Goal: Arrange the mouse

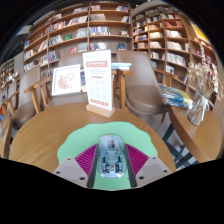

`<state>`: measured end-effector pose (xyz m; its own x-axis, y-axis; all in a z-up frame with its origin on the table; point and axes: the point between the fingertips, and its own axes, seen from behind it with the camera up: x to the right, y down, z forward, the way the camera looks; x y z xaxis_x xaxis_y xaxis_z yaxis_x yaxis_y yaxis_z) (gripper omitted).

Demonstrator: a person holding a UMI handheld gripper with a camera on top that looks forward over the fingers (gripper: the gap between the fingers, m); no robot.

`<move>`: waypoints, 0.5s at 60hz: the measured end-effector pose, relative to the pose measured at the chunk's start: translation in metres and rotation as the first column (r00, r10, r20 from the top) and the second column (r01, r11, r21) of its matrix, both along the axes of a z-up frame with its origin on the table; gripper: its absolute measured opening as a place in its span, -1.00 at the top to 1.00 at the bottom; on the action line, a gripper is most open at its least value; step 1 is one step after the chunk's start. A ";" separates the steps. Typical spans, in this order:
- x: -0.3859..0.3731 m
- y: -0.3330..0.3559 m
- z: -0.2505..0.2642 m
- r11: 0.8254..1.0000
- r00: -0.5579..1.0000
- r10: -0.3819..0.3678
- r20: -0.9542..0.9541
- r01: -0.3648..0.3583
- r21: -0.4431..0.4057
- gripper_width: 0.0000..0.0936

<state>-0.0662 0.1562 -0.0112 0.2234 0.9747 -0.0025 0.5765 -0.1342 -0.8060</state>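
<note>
A translucent, pale-blue mouse (110,160) with its insides showing sits lengthwise between my two fingers. My gripper (110,166) is shut on the mouse, both magenta pads (88,160) pressing its sides with no gap showing. Under and around the fingers lies a mint-green mat (110,130) with a rounded far edge. It rests on the round wooden table (60,125). I cannot tell whether the mouse touches the mat or hangs just above it.
Beyond the mat, a white standing sign (98,85) and a propped booklet (67,78) stand at the table's far side. Wooden chairs (145,100) and a pile of books (178,98) lie to the right. Bookshelves (90,25) fill the background.
</note>
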 end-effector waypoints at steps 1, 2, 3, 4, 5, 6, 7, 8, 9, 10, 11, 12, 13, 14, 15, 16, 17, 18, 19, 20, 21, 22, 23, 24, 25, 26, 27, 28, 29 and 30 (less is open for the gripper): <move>-0.001 -0.001 -0.001 1.000 1.000 0.000 -0.006 0.000 0.002 -0.04; -0.002 0.000 0.001 1.000 1.000 0.002 -0.015 -0.001 0.010 -0.05; -0.002 0.000 0.001 1.000 1.000 0.003 -0.017 -0.003 0.017 -0.07; -0.002 0.000 0.000 1.000 1.000 0.003 -0.014 -0.003 0.022 -0.10; -0.001 0.000 -0.001 1.000 1.000 0.002 -0.010 -0.002 0.026 -0.17; 0.000 -0.001 -0.001 1.000 1.000 0.003 -0.004 -0.003 0.026 -0.27; 0.001 -0.002 -0.001 1.000 1.000 0.002 0.001 -0.002 0.026 -0.39; 0.002 -0.003 0.000 1.000 1.000 0.001 0.003 -0.001 0.026 -0.50; 0.003 -0.003 0.003 1.000 1.000 -0.001 0.003 0.001 0.027 -0.61; 0.005 -0.003 0.006 1.000 1.000 -0.005 0.002 0.005 0.030 -0.69; 0.007 -0.003 0.011 1.000 1.000 -0.008 0.000 0.008 0.030 -0.77; 0.010 -0.004 0.016 0.999 1.000 -0.012 -0.004 0.012 0.030 -0.84; 0.013 -0.006 0.022 0.999 1.000 -0.015 -0.009 0.015 0.028 -0.84; 0.017 -0.008 0.029 0.999 1.000 -0.016 -0.015 0.016 0.029 -0.81; 0.021 -0.010 0.036 0.999 1.000 -0.010 -0.019 0.011 0.030 -0.80; 0.026 -0.013 0.044 0.999 1.000 -0.004 -0.025 0.005 0.035 -0.81; 0.032 -0.016 0.052 0.999 1.000 0.000 -0.031 0.001 0.042 -0.81; 0.039 -0.018 0.060 0.999 0.999 0.002 -0.040 0.000 0.050 -0.81; 0.046 -0.021 0.069 0.998 0.999 0.003 -0.050 0.000 0.058 -0.81; 0.054 -0.024 0.079 0.998 0.998 0.004 -0.060 0.000 0.066 -0.82; 0.062 -0.026 0.087 0.997 0.998 0.005 -0.070 0.001 0.075 -0.83; 0.071 -0.028 0.095 0.997 0.997 0.004 -0.079 0.002 0.083 -0.84; 0.081 -0.031 0.102 0.996 0.996 0.003 -0.086 0.004 0.089 -0.83; 0.090 -0.035 0.109 0.996 0.996 0.003 -0.090 0.006 0.094 -0.83; 0.101 -0.038 0.115 0.995 0.996 0.003 -0.090 0.005 0.096 -0.83; 0.111 -0.041 0.120 0.995 0.996 0.004 -0.091 0.005 0.098 -0.82; 0.121 -0.046 0.126 0.995 0.996 0.005 -0.093 0.004 0.098 -0.82; 0.131 -0.050 0.130 0.995 0.995 0.005 -0.095 0.004 0.096 -0.83; 0.141 -0.054 0.135 0.996 0.995 0.007 -0.098 0.002 0.093 -0.83; 0.150 -0.059 0.140 0.996 0.995 0.013 -0.100 -0.004 0.092 -0.83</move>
